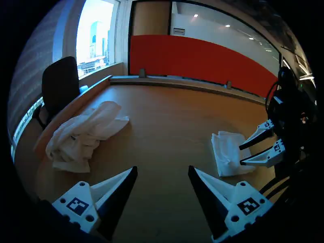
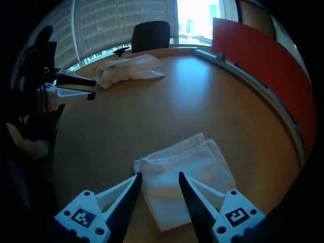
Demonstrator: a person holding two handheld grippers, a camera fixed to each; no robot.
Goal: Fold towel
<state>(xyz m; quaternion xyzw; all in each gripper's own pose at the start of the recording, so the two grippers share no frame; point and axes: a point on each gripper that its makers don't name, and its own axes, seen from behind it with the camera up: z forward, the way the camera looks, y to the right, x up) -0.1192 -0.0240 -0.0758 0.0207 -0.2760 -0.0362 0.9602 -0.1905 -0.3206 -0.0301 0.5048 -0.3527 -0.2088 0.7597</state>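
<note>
Left gripper: hovers over bare desk, fingers wide apart, grips nothing.
Right gripper: points down at folded towel, fingers apart, tips over its near edge. Not clamped on it; contact hard to tell.
Folded towel: lies flat on the desk, neat white rectangle, near the desk's right side in the left gripper view, with the right gripper at its right edge.
Crumpled towel: sits in a loose white pile at the far left desk edge, well apart from the folded one. Seen far back in the right gripper view, beyond the left gripper.
Chair: stands behind the pile, by the window.
Red panel: runs along the desk's far edge.
</note>
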